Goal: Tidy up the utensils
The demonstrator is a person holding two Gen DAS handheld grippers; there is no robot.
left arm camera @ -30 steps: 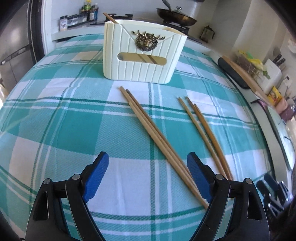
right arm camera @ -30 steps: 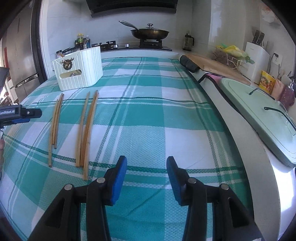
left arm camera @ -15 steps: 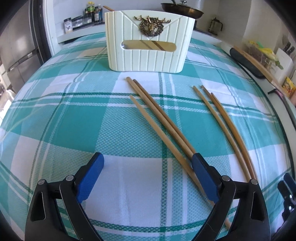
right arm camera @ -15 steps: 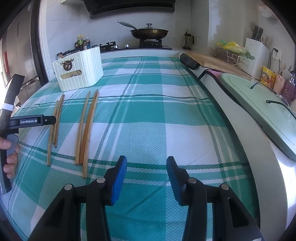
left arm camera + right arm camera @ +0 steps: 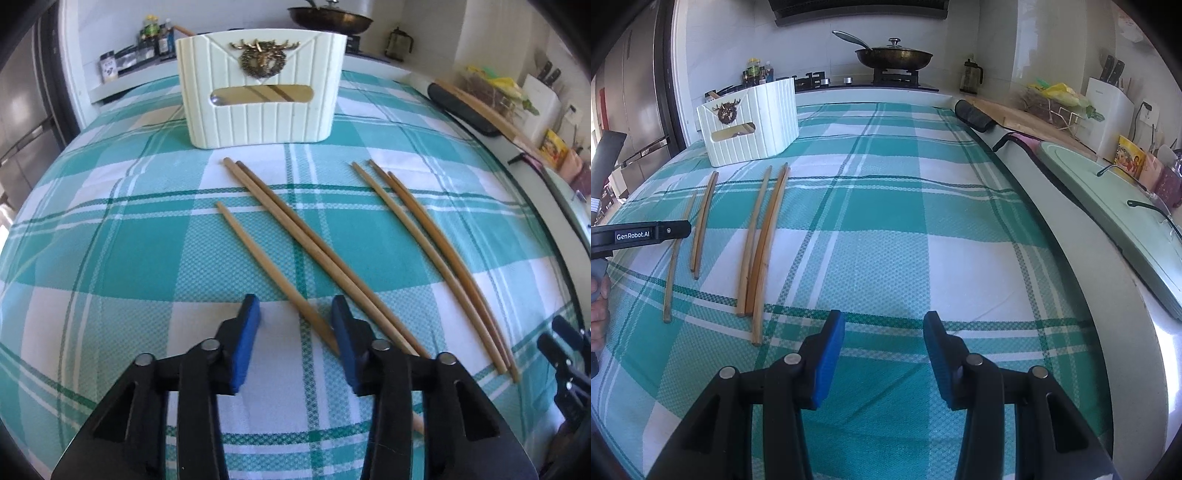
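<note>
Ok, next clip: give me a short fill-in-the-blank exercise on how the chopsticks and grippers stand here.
1. The number of chopsticks lying loose on the tablecloth is ____.
2. The left hand-held gripper has its fingers on either side of a single chopstick, with its jaws still ____.
3. The right hand-held gripper holds ____.
4. The cream holder stands upright at the ____ end of the chopsticks.

Missing words: six; open; nothing; far

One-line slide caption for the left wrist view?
Open left claw straddles one chopstick before the holder.
</note>
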